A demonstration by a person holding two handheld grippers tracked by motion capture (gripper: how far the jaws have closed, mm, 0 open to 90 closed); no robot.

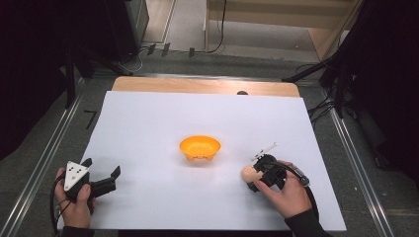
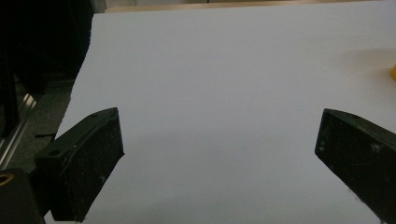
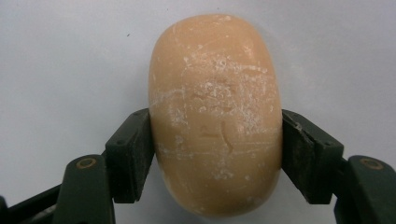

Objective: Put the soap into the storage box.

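Soap bar [image 3: 215, 116], peach, rounded, lower right of the high view, lying on the white surface [image 1: 163, 123]. Risk, as I judge it: the curved, chalky sides could squirt out of my pinch on lifting, since the pads catch only its lower half. Right tool [image 3: 217, 154]: narrowed onto the soap bar, both pads pressed against its flanks. Left tool [image 2: 219, 158]: spread wide, holding nothing, resting lower left. Orange bowl [image 1: 199, 147]: centre frame, well apart.

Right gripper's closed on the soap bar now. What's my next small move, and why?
Probably lift it straight up a little. The right gripper has both pads against the sides of the soap bar, which looks to lie on the white sheet; the orange bowl sits apart.
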